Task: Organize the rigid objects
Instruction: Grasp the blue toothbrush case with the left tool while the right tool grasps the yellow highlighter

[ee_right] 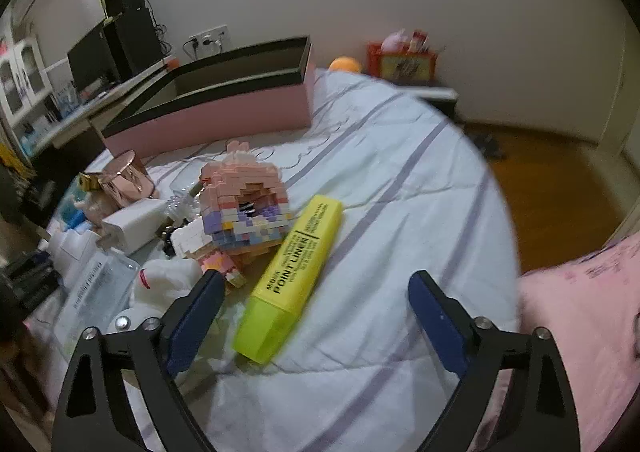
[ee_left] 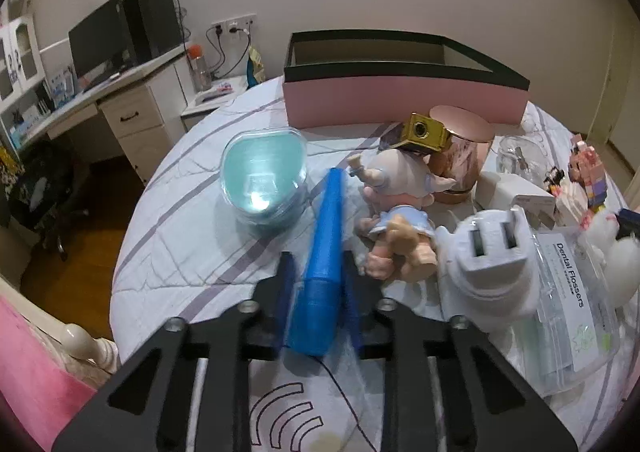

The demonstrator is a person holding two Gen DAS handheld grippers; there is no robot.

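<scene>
While clamped on the blue case (ee_left: 322, 272), left gripper (ee_left: 316, 272) aims its long axis toward the pink box (ee_left: 400, 100) beyond; right gripper (ee_right: 316, 292), spread wide, just short of the yellow highlighter (ee_right: 292, 272) lying diagonally between jaws.

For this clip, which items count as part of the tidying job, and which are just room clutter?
Part of the job:
- blue case, between the left gripper fingers
- yellow highlighter, ahead of the open right gripper
- pink box
- brick figure
- doll
- white plug
- floss box

Just lying about:
- monitor
- desk
- bottle
</scene>
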